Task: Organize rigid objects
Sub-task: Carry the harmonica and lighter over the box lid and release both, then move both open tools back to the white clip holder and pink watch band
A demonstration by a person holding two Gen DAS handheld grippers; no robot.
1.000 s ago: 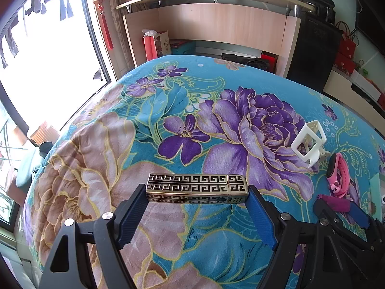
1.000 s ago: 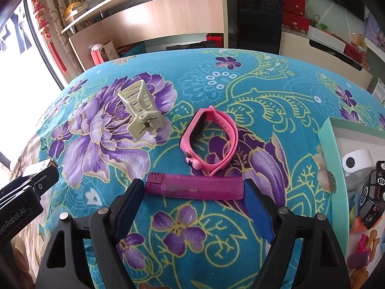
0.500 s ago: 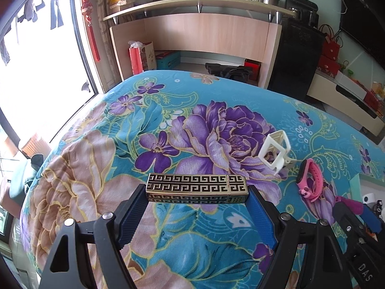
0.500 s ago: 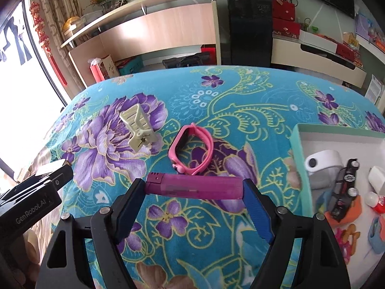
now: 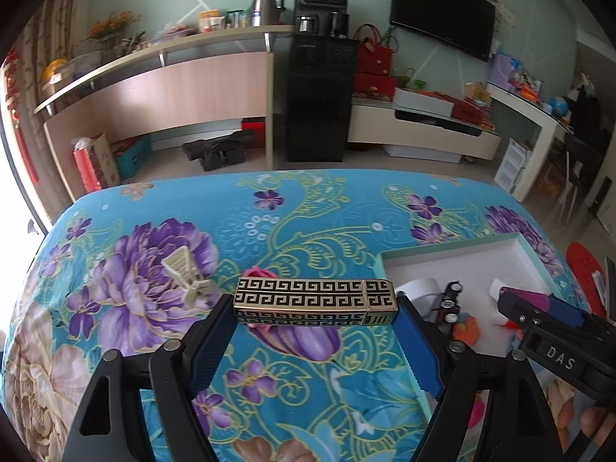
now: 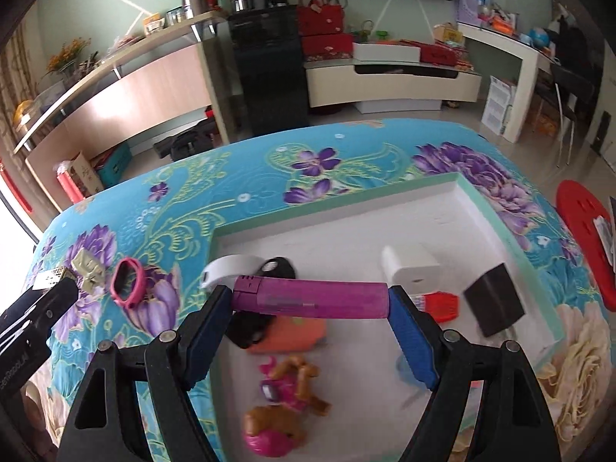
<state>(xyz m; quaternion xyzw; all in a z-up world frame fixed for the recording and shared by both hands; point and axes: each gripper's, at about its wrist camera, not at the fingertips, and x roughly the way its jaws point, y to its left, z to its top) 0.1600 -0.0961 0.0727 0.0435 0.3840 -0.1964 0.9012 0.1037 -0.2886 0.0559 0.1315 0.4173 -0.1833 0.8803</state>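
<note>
Left wrist view: left gripper jaws clamp a gold-black patterned lighter crosswise at frame centre, above the floral bedspread. Tray rim at right; cream clip mid-left, open cloth in between.

Right wrist view: right gripper jaws clamp a purple lighter over the tray's white floor; upper-right part bare. Pink band at left, outside the rim.
</note>
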